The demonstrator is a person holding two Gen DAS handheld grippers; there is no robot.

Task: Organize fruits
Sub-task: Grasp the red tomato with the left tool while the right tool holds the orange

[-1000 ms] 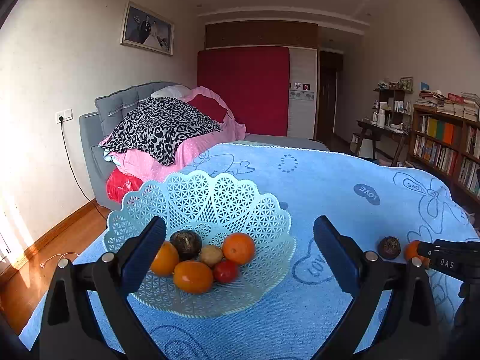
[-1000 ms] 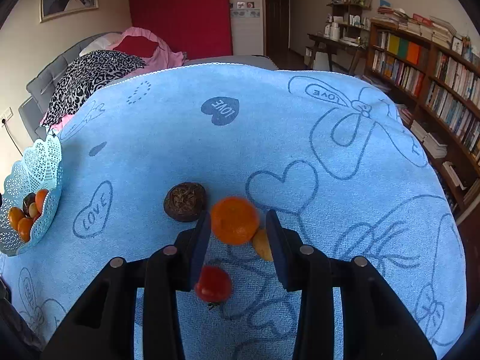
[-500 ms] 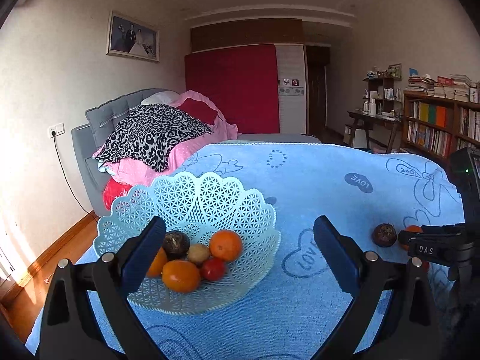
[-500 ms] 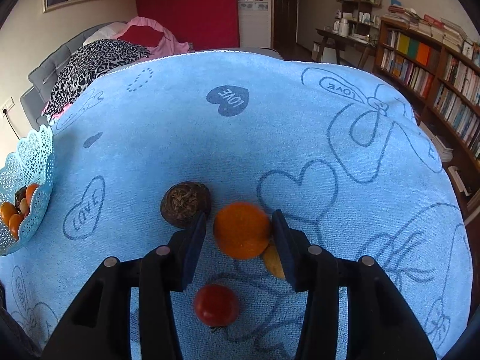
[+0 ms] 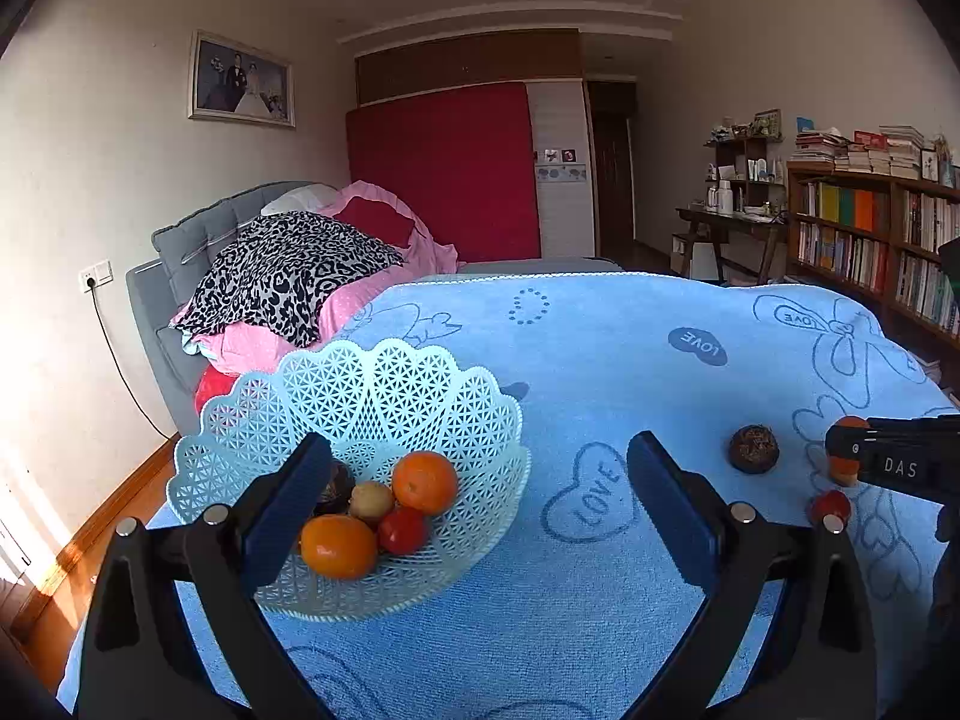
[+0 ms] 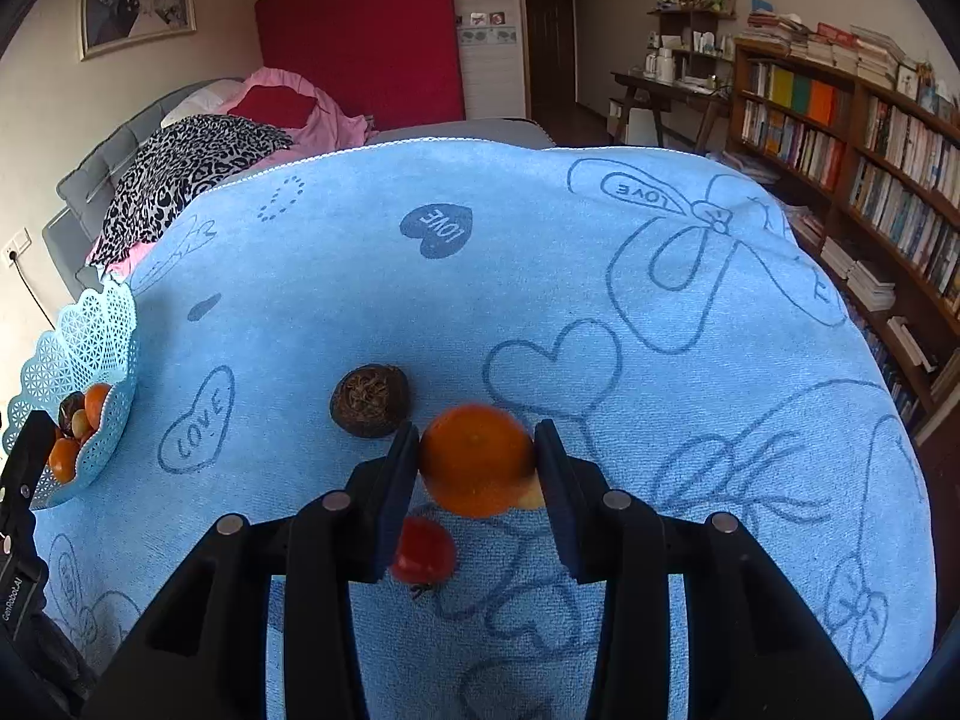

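Right tongs [image 6: 477,462]: clamped on orange [image 6: 474,459], frame centre.
My left tongs [image 5: 477,504] stand wide open, empty, before the basket [image 5: 384,384].

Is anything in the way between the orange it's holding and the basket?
Nothing visible blocks it. The orange sits in the right gripper, and only bare blue cloth lies toward the basket; the brown fruit sits just beside that path.

We see a blue cloth [image 6: 540,276] with a soft, matt terry nap, a pale plastic basket [image 5: 384,384] of glossy lattice, a smooth-skinned orange [image 6: 474,459], a rough, wrinkled brown fruit [image 6: 370,401], and matt black plastic grippers with metal screws.
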